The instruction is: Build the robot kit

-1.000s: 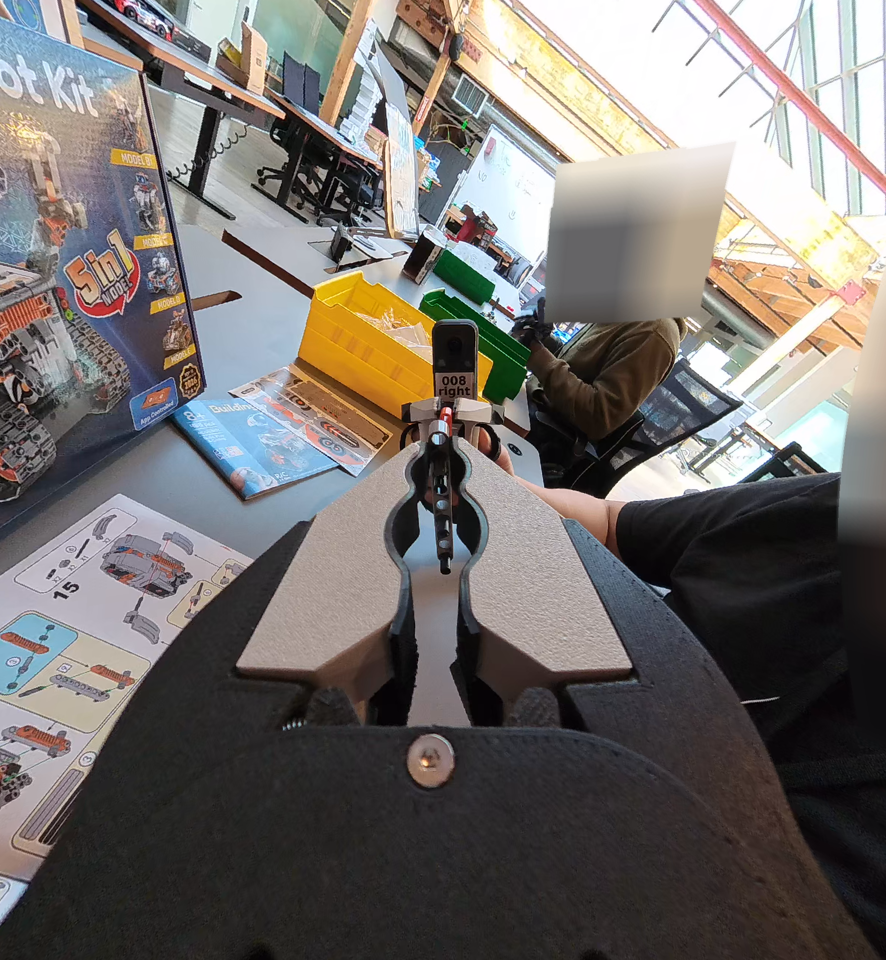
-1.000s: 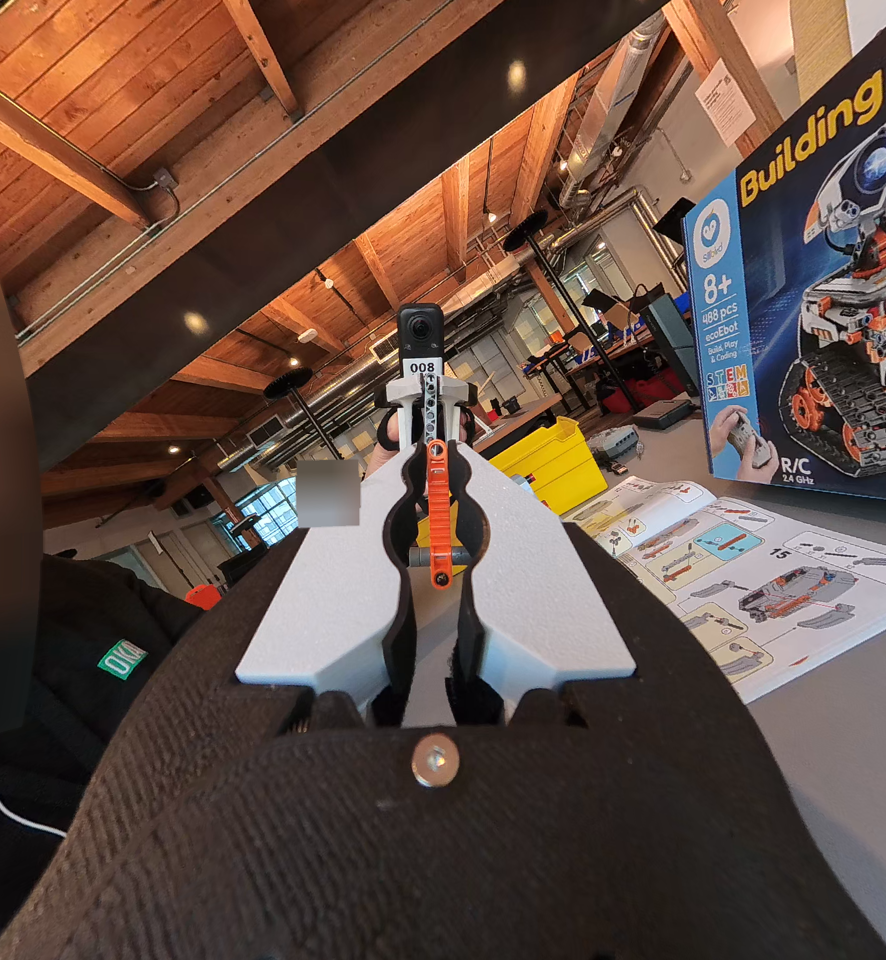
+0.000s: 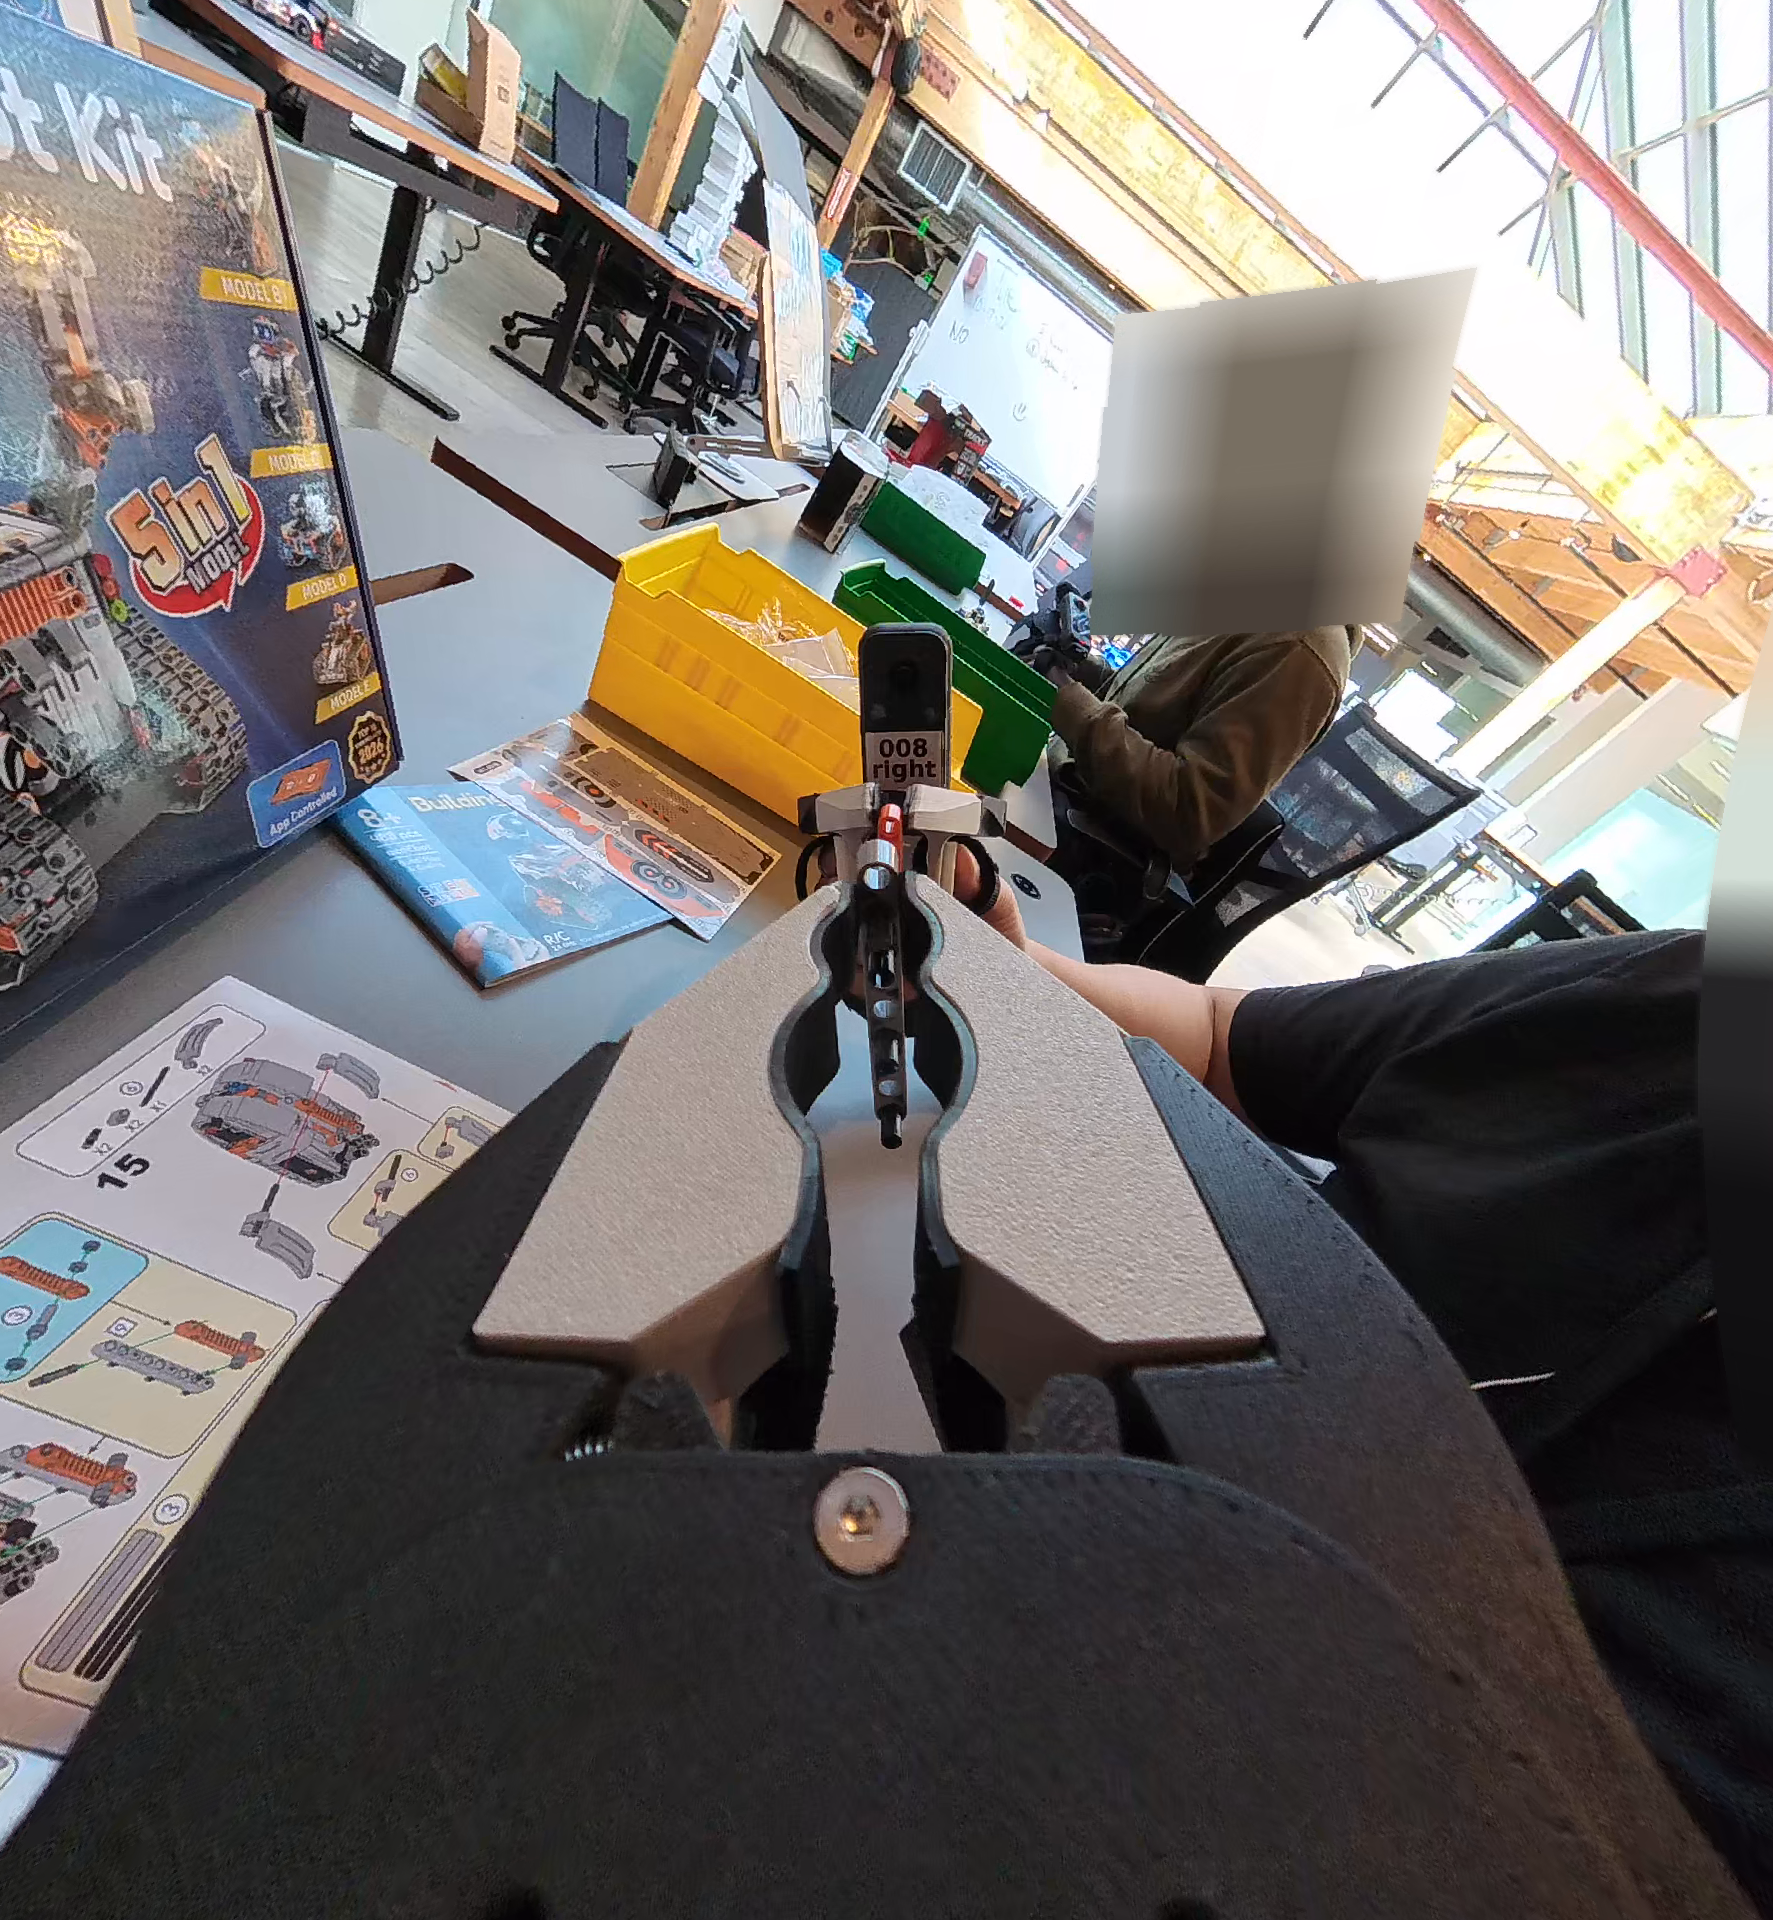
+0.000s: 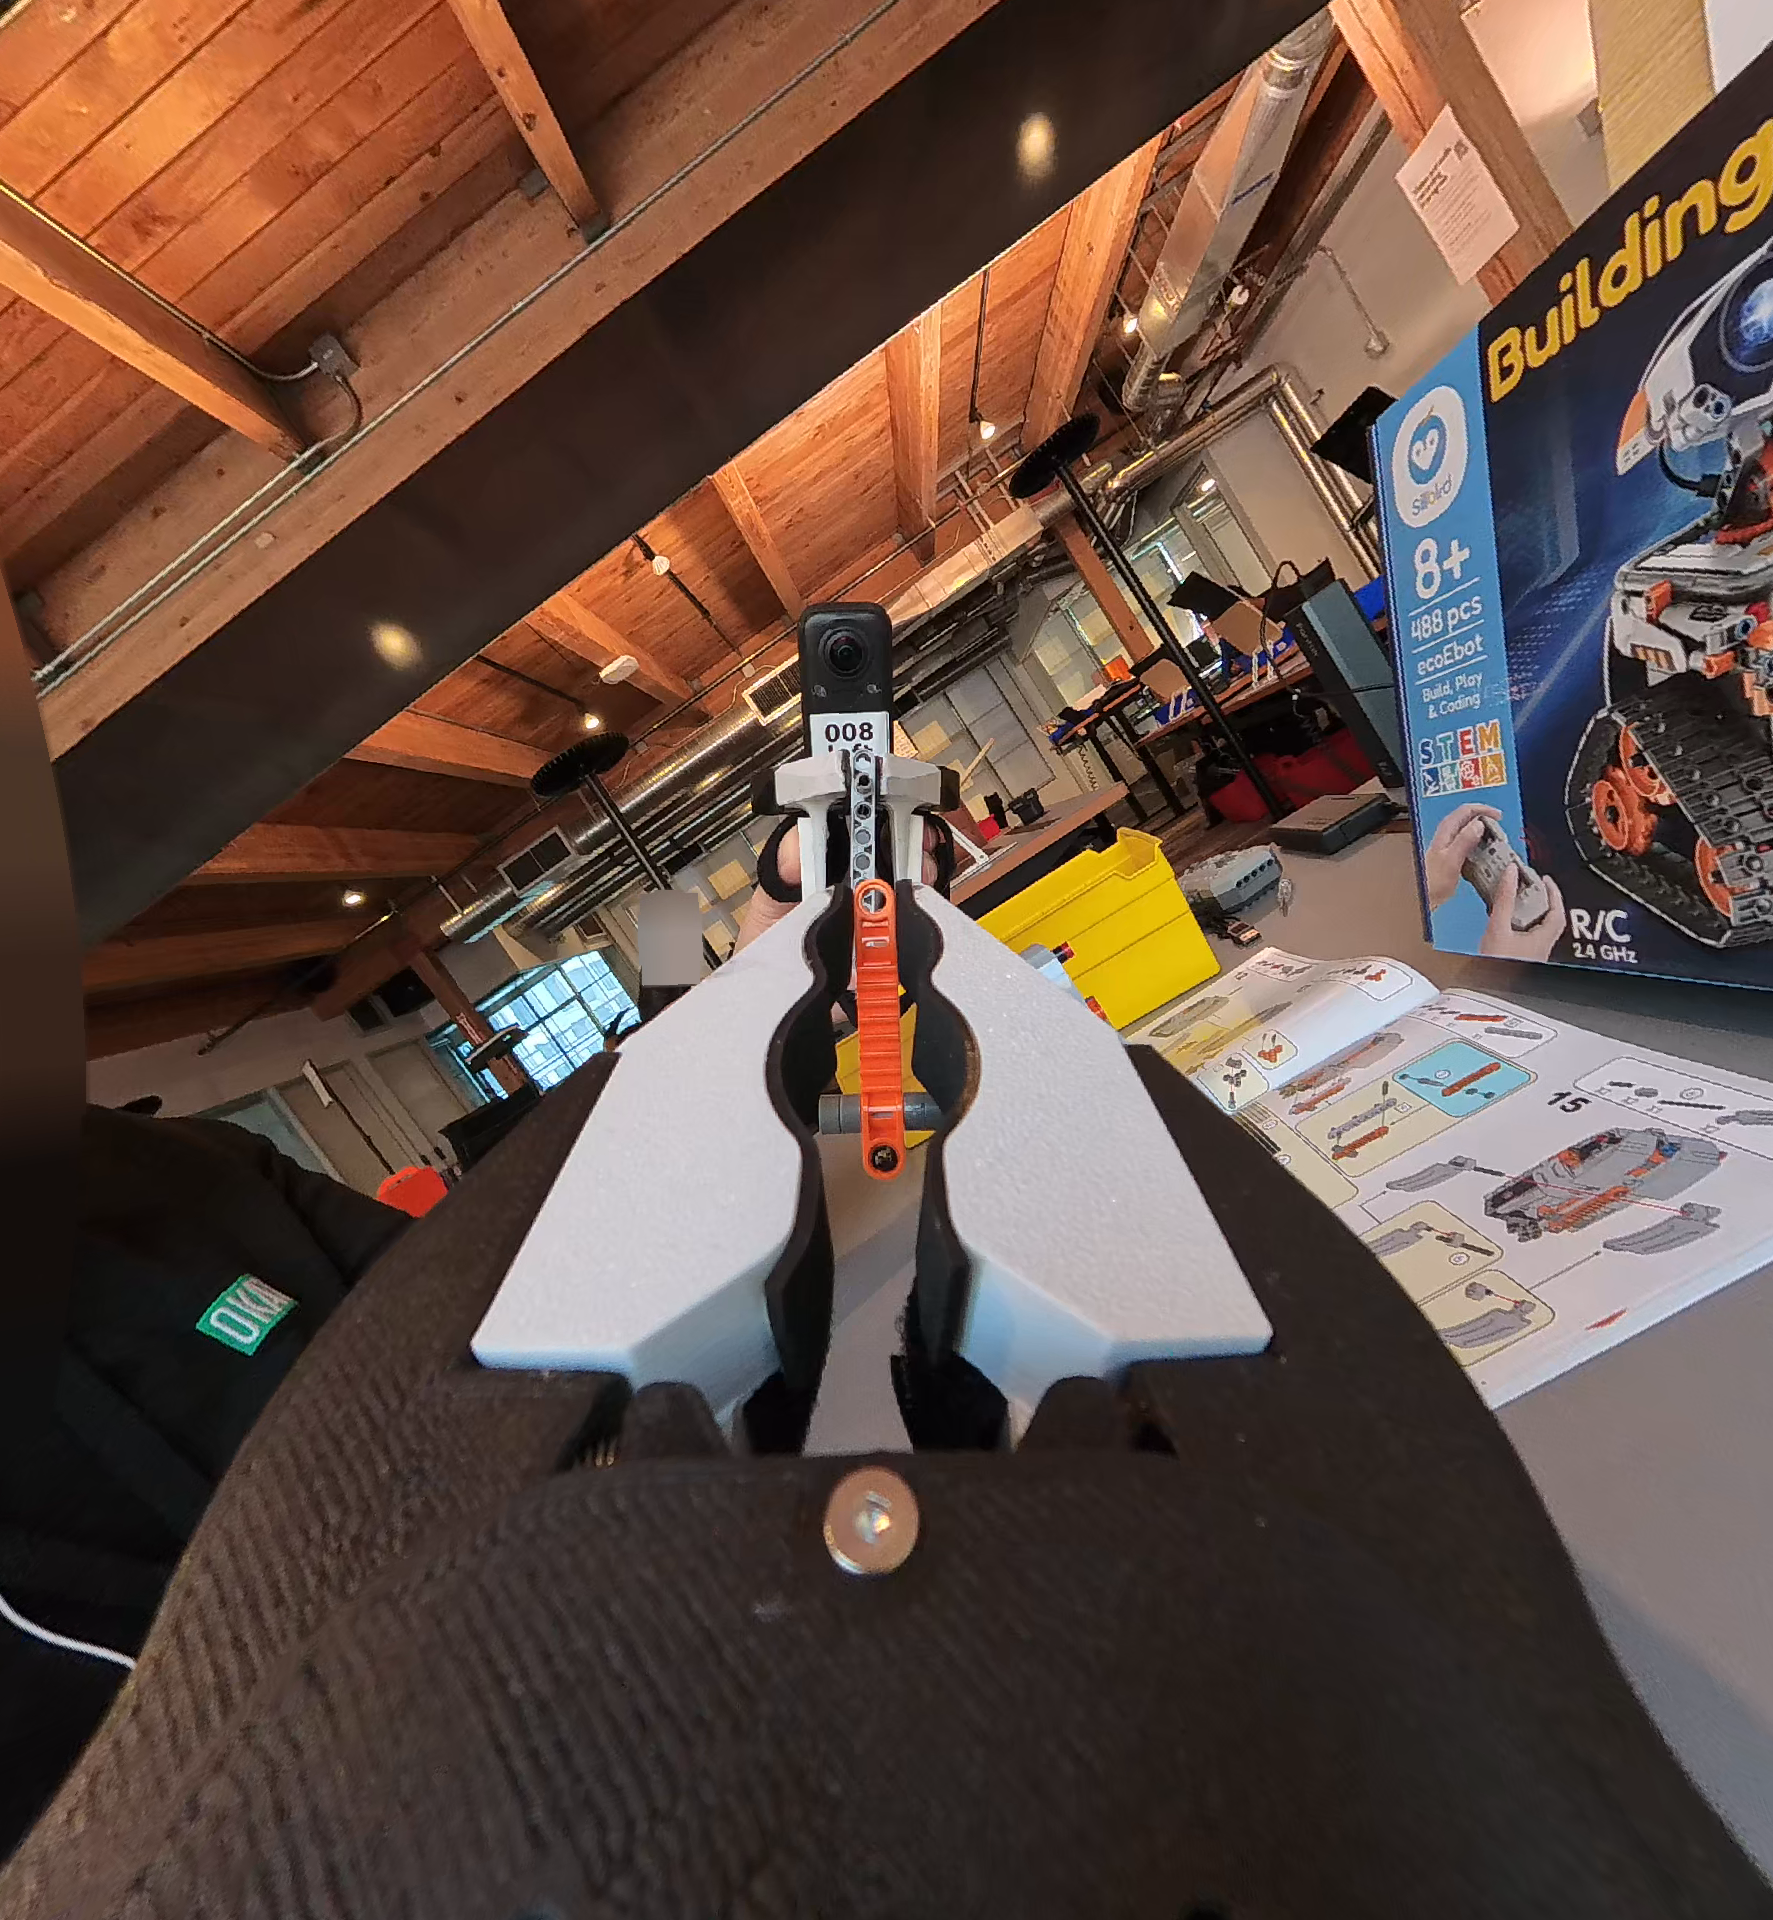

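Orange perforated beam [image 4: 876, 1039]: light, rigid plastic | right gripper [image 4: 877, 904] clamped on it | left gripper [image 3: 880, 914] clamped on grey perforated beam [image 3: 884, 1023] | best gripped mid-length, flat sides.

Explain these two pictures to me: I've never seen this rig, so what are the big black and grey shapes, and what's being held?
There is no robot arm here. A person holds a two-finger gripper in each hand, and each gripper carries a camera that looks forward along its fingers. The black and grey shapes low in each picture are that gripper's own body and fingers.

In the left wrist view, the left gripper is shut on a grey beam with holes. Facing it is the other gripper with its camera.

In the right wrist view, the right gripper is shut on an orange beam with a grey pin through its near end. The tips of the two beams meet between the grippers.

On the grey table lie an open instruction sheet, a blue booklet, a yellow bin and a green bin. A big kit box stands upright.
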